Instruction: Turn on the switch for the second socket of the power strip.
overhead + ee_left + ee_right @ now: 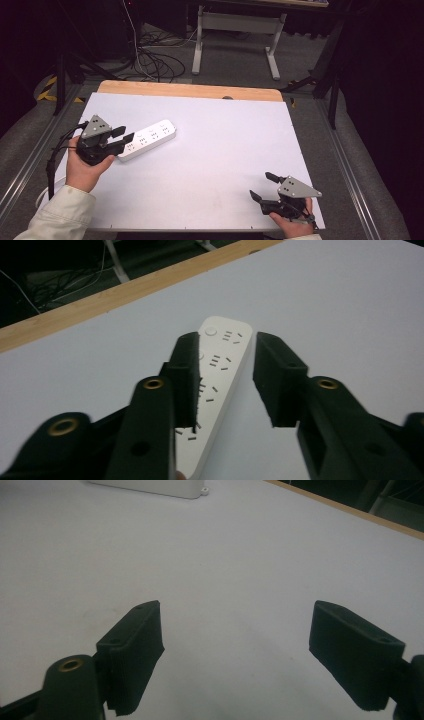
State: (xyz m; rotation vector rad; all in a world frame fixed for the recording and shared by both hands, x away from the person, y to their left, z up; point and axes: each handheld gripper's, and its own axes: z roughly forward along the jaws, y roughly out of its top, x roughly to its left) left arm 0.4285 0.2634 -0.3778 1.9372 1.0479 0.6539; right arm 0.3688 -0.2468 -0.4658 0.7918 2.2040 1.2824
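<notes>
High view: your left gripper sits at the left of the bench, held in your left hand; your right gripper sits near the front right corner, held in your right hand. A white power strip lies flat on the bench's left half, its long axis running diagonally away from your left gripper. A wooden edge borders the far side of the bench.

Left gripper view: the jaws are released, parted to either side of the strip. The left jaw overlaps the strip's near edge; whether it touches the casing is hard to tell from this angle. The right jaw stands just beside the strip, apart from it. Socket slots and a round button show on the strip's top face.

Right gripper view: the jaws are released, spread wide over bare bench, grasping nothing. One end of the strip lies well apart, at the top edge.
</notes>
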